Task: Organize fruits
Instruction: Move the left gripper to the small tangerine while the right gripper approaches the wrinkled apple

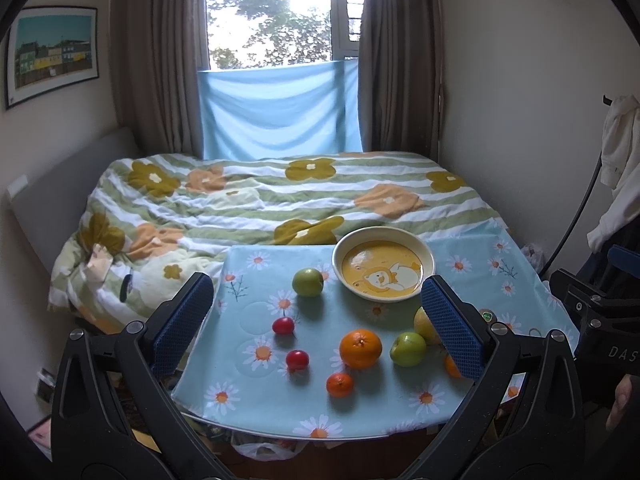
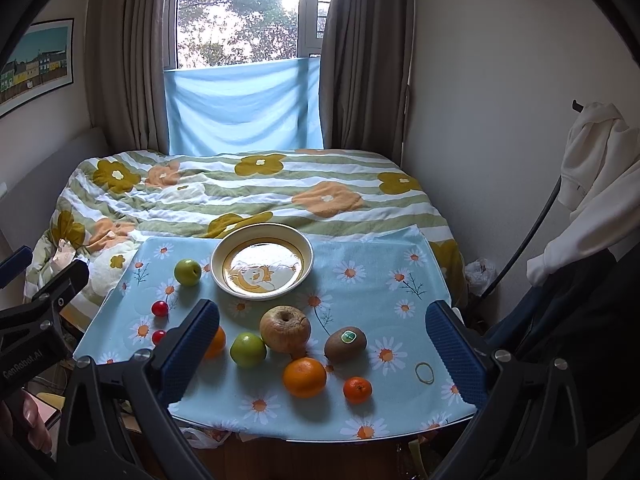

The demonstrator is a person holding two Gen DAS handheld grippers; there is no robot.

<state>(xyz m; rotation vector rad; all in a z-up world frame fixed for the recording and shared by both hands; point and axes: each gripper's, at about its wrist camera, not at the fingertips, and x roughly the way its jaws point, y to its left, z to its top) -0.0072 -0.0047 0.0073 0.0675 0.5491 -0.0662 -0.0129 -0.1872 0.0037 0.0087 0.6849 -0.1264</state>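
A cream bowl [image 1: 426, 254] [image 2: 304, 246] with a cartoon print stands at the table's far side, with no fruit in it. Loose fruit lies on the daisy tablecloth [image 2: 360, 292]: a green apple [image 1: 307, 281] [image 2: 187, 272] by the bowl, two small red fruits [image 1: 283, 325] [image 1: 297, 359], a large orange [image 1: 360, 348], a mandarin [image 1: 339, 384], a second green apple [image 1: 407, 349] [image 2: 248, 349], a wrinkled yellow apple [image 2: 285, 329], a kiwi [image 2: 345, 344], another orange [image 2: 304, 376] and mandarin [image 2: 357, 390]. My left gripper [image 1: 316, 324] and right gripper [image 2: 320, 340] are both open and empty, above the table's near edge.
A bed with a flowered quilt [image 1: 260, 196] lies behind the table. A rubber band [image 2: 425, 372] lies near the front right of the cloth. White clothing [image 2: 592, 184] hangs at the right. A plastic bag [image 1: 262, 450] sits under the table's front edge.
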